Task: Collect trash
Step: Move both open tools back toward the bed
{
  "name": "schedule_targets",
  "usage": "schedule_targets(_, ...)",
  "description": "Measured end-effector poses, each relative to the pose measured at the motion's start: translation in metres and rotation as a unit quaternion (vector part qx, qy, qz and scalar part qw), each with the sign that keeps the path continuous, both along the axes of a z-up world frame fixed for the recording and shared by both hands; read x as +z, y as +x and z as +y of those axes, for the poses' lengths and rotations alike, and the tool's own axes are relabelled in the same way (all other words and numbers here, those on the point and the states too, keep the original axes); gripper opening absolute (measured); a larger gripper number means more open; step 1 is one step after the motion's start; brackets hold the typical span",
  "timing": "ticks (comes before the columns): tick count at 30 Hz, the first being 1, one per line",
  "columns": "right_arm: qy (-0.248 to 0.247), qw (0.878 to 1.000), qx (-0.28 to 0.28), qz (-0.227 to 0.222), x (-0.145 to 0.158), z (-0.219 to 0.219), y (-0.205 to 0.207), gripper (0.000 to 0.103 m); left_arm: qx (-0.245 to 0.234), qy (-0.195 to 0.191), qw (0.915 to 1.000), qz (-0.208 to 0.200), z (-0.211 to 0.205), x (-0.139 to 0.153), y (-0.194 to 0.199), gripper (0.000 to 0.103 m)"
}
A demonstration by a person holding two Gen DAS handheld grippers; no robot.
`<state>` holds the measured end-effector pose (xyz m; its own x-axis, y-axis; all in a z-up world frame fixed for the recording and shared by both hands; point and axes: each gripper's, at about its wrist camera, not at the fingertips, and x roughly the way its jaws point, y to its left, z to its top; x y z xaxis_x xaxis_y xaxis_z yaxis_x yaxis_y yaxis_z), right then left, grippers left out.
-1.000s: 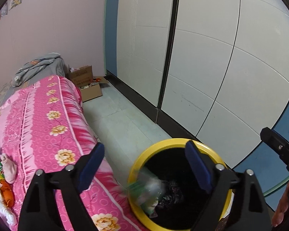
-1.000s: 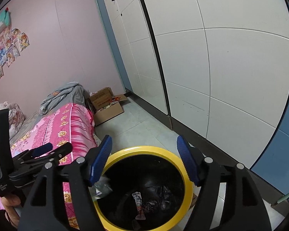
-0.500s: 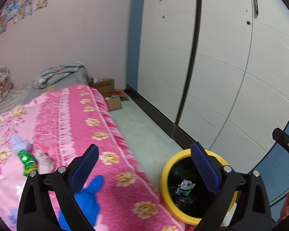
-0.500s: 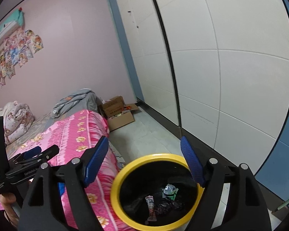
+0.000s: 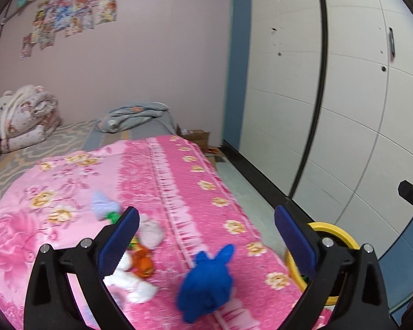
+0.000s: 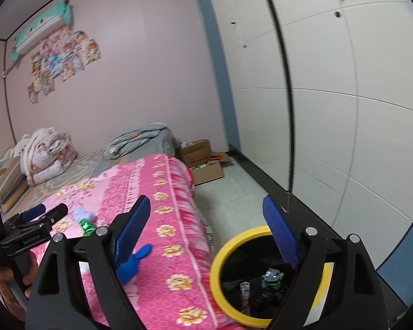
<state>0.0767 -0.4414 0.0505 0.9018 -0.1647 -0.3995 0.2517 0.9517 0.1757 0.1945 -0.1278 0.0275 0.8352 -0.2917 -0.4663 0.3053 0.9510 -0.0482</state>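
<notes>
A yellow-rimmed black trash bin (image 6: 223,261) stands on the floor beside the bed, with wrappers (image 6: 272,277) inside; its rim also shows in the left wrist view (image 5: 336,231). On the pink floral bedspread (image 5: 179,181) lie a blue crumpled item (image 5: 206,280), an orange wrapper (image 5: 143,261), a green wrapper (image 5: 113,216), white tissue (image 5: 136,286) and a pale pink piece (image 5: 151,232). My left gripper (image 5: 206,231) is open and empty above the bed. My right gripper (image 6: 206,225) is open and empty above the bin's near edge.
White wardrobe doors (image 5: 344,96) line the right side. Cardboard boxes (image 6: 203,159) sit on the floor at the far end of the bed. Folded quilts (image 5: 27,115) and a grey blanket (image 5: 137,115) lie at the bed's far end.
A wrapper dropped from my left gripper into the bin. Then the left gripper swung left and up from the bin to over the bed. The right gripper lifted slightly.
</notes>
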Motion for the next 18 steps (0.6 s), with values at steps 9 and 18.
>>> schedule_targets(9,0.001,0.998,0.064,0.015,0.004,0.053,0.027,0.083,0.058,0.009,0.9983,-0.002,0.067,-0.003,-0.008,0.095)
schedule_targets(18,0.007,0.991,0.119,0.064,-0.025,0.099,0.065,0.084,0.109,0.010,0.9934,0.034,0.134,-0.037,-0.009,0.095)
